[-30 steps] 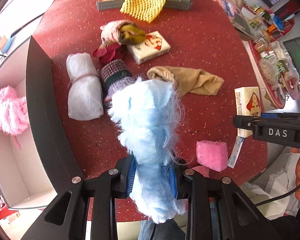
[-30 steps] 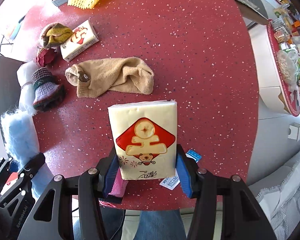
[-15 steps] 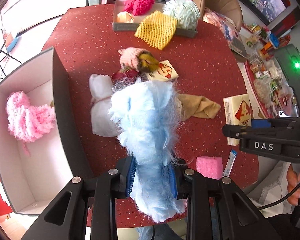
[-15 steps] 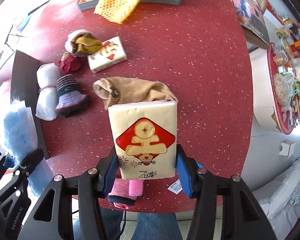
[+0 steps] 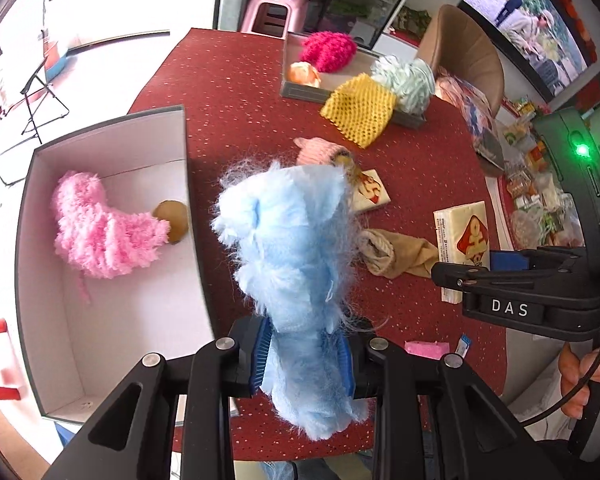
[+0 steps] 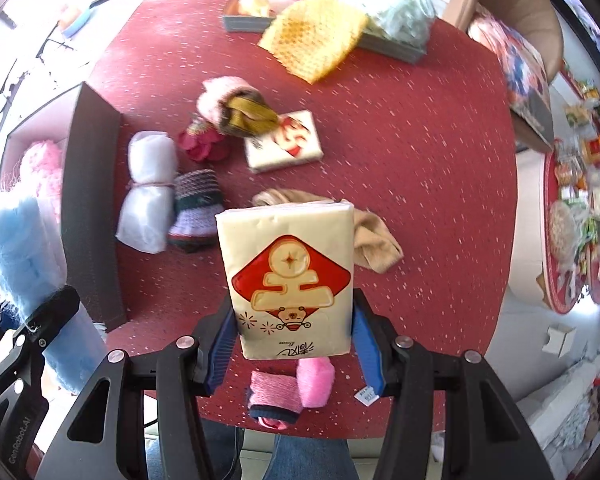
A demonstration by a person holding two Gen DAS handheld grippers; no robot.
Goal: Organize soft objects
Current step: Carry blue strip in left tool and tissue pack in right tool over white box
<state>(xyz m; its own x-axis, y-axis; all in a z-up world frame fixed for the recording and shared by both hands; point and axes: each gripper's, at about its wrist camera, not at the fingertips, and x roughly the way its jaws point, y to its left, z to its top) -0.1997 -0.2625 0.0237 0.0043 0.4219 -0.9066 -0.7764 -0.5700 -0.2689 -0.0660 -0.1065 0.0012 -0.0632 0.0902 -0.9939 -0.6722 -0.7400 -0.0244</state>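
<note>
A: Start with the big things. What carries it all?

B: A red speckled surface (image 5: 420,168), with a white-lined box (image 5: 100,300) against its left edge. A pink fluffy piece (image 5: 100,232) already lies inside. A grey tray (image 5: 300,90) of soft items sits at the far edge.

A: And what is in hand?

B: The left gripper (image 5: 304,354) is clamped tight on a pale blue fluffy bundle (image 5: 292,240), which sticks up past the fingertips, above the surface's left side beside the box wall. The right gripper (image 6: 292,338) holds a cream tissue pack (image 6: 288,276) by its two long sides, jaws about half wide, above the near edge.

A: How will they handle?

B: I judge the blue bundle very light and compressible; it squashes between the pads, so a grip low on its middle is secure, though loose fibres may cling on release. The tissue pack looks light and slightly yielding under a slick wrapper; taking it across the narrow width near one end, as here, should keep it from sliding.

A: Smaller things left?

B: A tan sock (image 6: 376,244), a white roll (image 6: 148,192), a striped knit (image 6: 196,208), and a pink sponge (image 6: 316,380) near the near edge.
</note>
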